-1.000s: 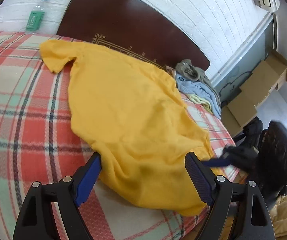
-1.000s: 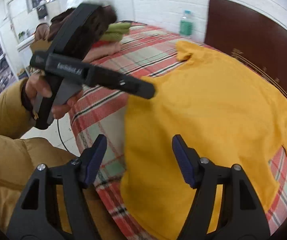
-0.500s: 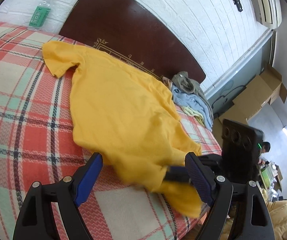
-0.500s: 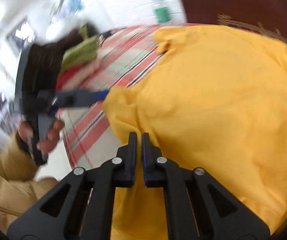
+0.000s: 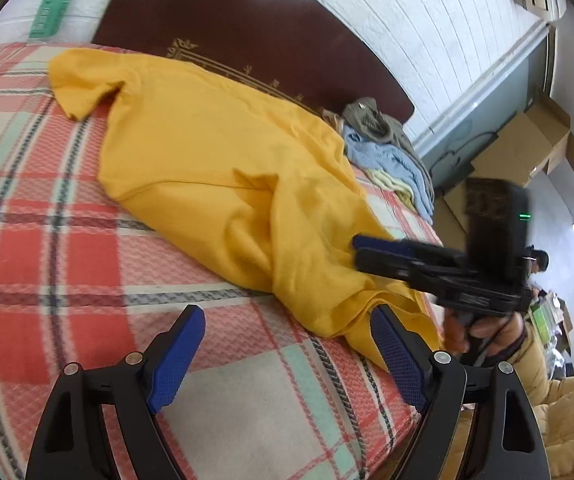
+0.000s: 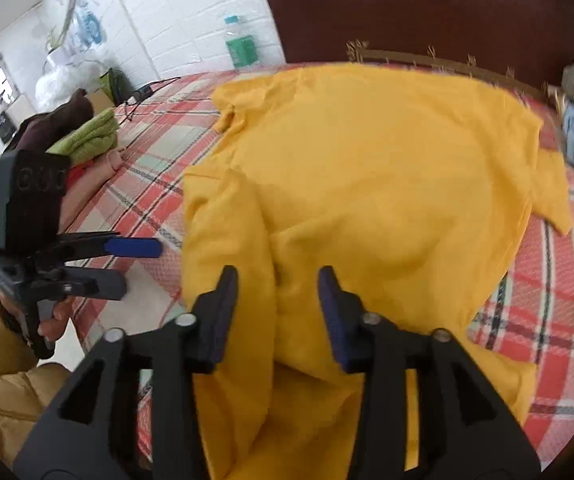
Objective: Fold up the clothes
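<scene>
On the bed's coarse-woven red, white and mint plaid blanket [image 5: 67, 264], your soft yellow cotton T-shirt [image 5: 215, 168] lies crumpled, its near edge bunched into thick folds and hanging over the mattress side. Your right hand-held gripper [image 6: 278, 312], clamped shut half a second ago, has just been opening; its ribbed blue pads now straddle a raised ridge of the shirt without pressing it. Your left hand-held gripper [image 5: 287, 354] hovers wide open and empty over the blanket beside the hem.
</scene>
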Available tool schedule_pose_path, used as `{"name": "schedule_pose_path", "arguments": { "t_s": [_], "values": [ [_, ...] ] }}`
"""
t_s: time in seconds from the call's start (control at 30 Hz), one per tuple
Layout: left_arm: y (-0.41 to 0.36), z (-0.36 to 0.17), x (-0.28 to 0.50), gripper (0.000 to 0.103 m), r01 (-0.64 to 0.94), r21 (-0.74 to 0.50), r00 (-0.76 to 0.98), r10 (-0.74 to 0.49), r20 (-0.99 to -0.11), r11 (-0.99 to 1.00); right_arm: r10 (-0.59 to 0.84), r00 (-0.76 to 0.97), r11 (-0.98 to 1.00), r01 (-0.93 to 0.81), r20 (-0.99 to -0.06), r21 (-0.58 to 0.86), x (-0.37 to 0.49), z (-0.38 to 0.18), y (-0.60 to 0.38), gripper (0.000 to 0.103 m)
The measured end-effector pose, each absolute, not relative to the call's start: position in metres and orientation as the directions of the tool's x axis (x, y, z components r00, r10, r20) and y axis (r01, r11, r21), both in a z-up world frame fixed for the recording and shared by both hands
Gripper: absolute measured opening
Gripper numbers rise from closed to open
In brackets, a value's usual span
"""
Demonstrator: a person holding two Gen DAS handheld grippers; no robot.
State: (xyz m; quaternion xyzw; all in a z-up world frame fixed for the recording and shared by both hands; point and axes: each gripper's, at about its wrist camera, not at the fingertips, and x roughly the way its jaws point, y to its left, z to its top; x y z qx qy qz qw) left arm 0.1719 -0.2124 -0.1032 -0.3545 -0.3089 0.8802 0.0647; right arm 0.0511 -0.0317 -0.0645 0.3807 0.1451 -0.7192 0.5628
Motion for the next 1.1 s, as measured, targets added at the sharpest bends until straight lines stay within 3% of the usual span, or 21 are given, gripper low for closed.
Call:
{"name": "schedule_pose_path", "arguments": {
  "t_s": [0.13,0.27,0.47,0.5,0.6,0.73,0.83,0.97,1.1],
  "values": [
    [-0.211,-0.106,0.153,0.087,0.094,-0.594,-0.722,0.356,-0.594,-0.799,-0.727,-0.053,-0.140,0.988,-0.685,0.072,0.097,-0.037,-0.031,0.056],
    [-0.219,-0.105,0.139,0.087,0.110,-0.603,-0.717,0.356,-0.599,-0.790,-0.649,-0.128,-0.030,0.989,-0.750,-0.143,0.129,-0.056,-0.049,0.056],
    [-0.233,-0.103,0.149,0.087,0.146,-0.609,-0.738,0.324,-0.592,-0.779,-0.566,-0.155,0.139,0.950,-0.810,-0.279,0.139,-0.086,-0.070,0.054],
    [-0.234,-0.103,0.152,0.087,0.151,-0.613,-0.742,0.322,-0.589,-0.775,-0.552,-0.155,0.165,0.943,-0.819,-0.290,0.139,-0.089,-0.074,0.049],
    [-0.237,-0.106,0.160,0.087,0.165,-0.625,-0.750,0.314,-0.582,-0.763,-0.499,-0.138,0.194,0.945,-0.855,-0.265,0.128,-0.094,-0.085,0.030],
    [-0.243,-0.107,0.172,0.087,0.182,-0.635,-0.760,0.302,-0.575,-0.751,-0.443,-0.099,0.205,0.957,-0.891,-0.208,0.115,-0.094,-0.095,0.022],
    [-0.248,-0.104,0.181,0.087,0.181,-0.642,-0.773,0.296,-0.561,-0.745,-0.466,0.013,0.140,0.988,-0.885,-0.059,0.100,-0.075,-0.094,0.014],
    [-0.256,-0.093,0.198,0.087,0.146,-0.670,-0.807,0.304,-0.506,-0.728,-0.567,0.191,0.074,0.981,-0.801,0.182,0.079,-0.043,-0.086,0.012],
    [-0.265,-0.082,0.218,0.088,0.113,-0.688,-0.839,0.301,-0.452,-0.717,-0.672,0.356,0.066,0.902,-0.650,0.426,0.064,-0.026,-0.085,0.012]
  ]
}}
